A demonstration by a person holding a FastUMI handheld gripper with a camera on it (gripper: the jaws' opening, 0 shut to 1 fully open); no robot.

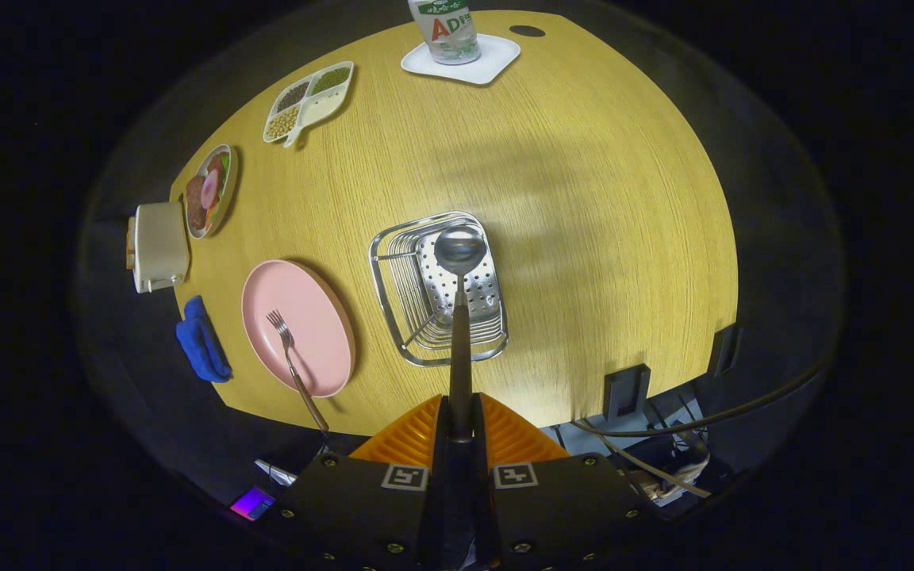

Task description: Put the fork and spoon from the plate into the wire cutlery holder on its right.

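We see the claw (460, 424) clamped on the dark handle of a long spoon with a polished metal bowl (459, 317), both fingers (413, 432) pressed against the handle from either side. The spoon's long axis runs straight ahead from the fingers, bowl end farthest away. We note the bowl sits over the rectangular silver wire cutlery holder with a perforated metal insert (393, 297), which stands on the round pale-wood bench (608, 222) just ahead of the fingers; whether the bowl touches the holder we cannot tell. To the left of the holder lies the round pink plate (322, 305), with the metal fork with a brown handle (292, 365) resting on it, tines pointing away from us and the handle end overhanging the plate's near rim. Beside the plate's left is a folded blue cloth (201, 341). Farther out we record a cream toaster (159, 246), an oval dish of sliced food (209, 190), a white divided tray of beans (308, 101) and a bottle (444, 30) on a white square coaster (497, 59).
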